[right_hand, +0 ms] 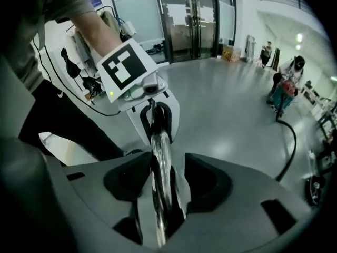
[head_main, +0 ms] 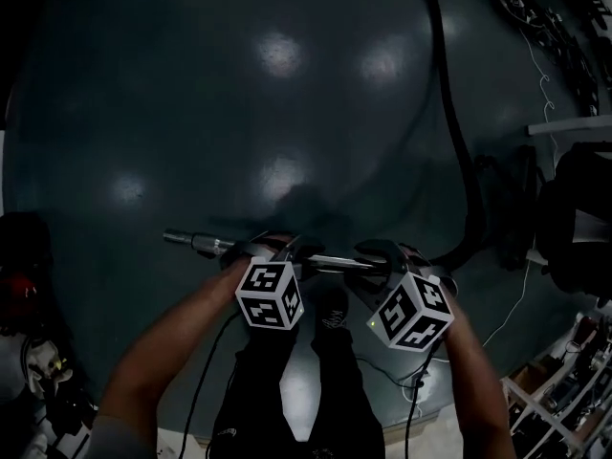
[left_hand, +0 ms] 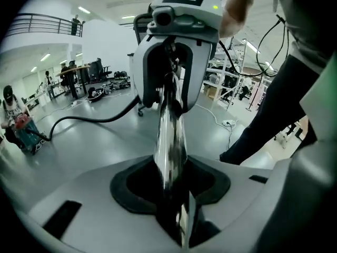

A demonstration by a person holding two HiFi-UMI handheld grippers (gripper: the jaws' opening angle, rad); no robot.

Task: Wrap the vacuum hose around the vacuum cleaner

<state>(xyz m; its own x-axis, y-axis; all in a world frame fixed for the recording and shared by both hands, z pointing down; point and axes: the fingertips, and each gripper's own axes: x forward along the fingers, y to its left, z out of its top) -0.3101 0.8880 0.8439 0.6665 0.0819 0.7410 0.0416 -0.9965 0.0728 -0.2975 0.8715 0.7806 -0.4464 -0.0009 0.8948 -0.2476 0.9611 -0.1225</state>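
Observation:
A chrome vacuum wand [head_main: 330,261] hangs level above the dark floor, its free tip [head_main: 180,239] pointing left. My left gripper [head_main: 275,251] is shut on the wand left of its middle. My right gripper [head_main: 384,258] is shut on it further right. The black hose [head_main: 461,146] curves from the wand's right end up across the floor. In the left gripper view the wand [left_hand: 168,141] runs from my jaws to the right gripper, and the hose [left_hand: 95,119] leads left to a small machine [left_hand: 27,135] beside a person. The right gripper view shows the wand [right_hand: 159,188] between the jaws.
A black chair [head_main: 574,220] and tangled cables [head_main: 550,27] crowd the right side, with a white cord [head_main: 524,299] on the floor. Dark gear [head_main: 27,290] stands at the left. The holder's legs and shoes [head_main: 330,316] are right under the wand. People and desks stand far off.

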